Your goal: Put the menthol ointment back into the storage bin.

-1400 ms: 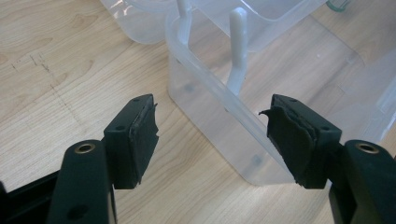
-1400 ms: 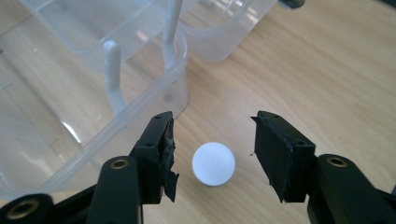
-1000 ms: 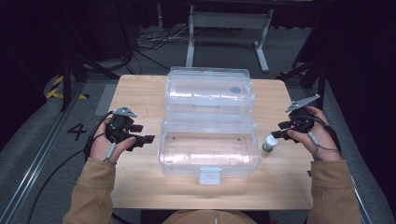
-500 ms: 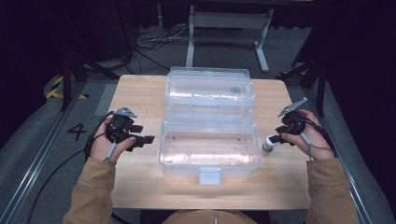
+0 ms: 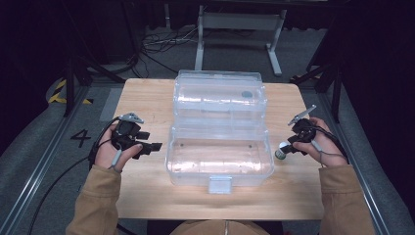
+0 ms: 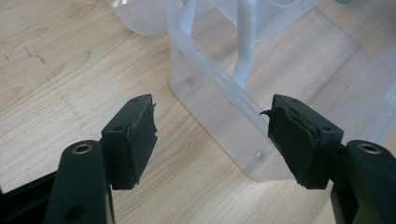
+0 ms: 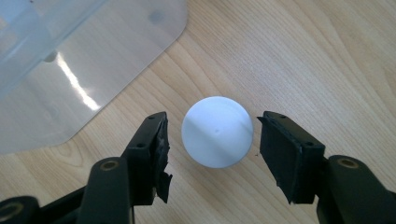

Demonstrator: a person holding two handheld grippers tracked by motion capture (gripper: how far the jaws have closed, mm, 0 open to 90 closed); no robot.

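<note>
- Right gripper (image 7: 212,140): jaws wide, just been opening, straddling white ball (image 7: 217,132), small gaps both sides, no pad contact.
- Ball on bench (image 5: 147,196), at 3 o'clock of clear box (image 5: 220,156), just beside its right wall.
- Left gripper (image 6: 212,135): jaws open, nothing between, aimed at box's left wall from 9 o'clock.
- Box lid open, laid back at 12 o'clock.

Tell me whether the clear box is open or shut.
Open: the clear box has its lid swung back flat on the table.
</note>
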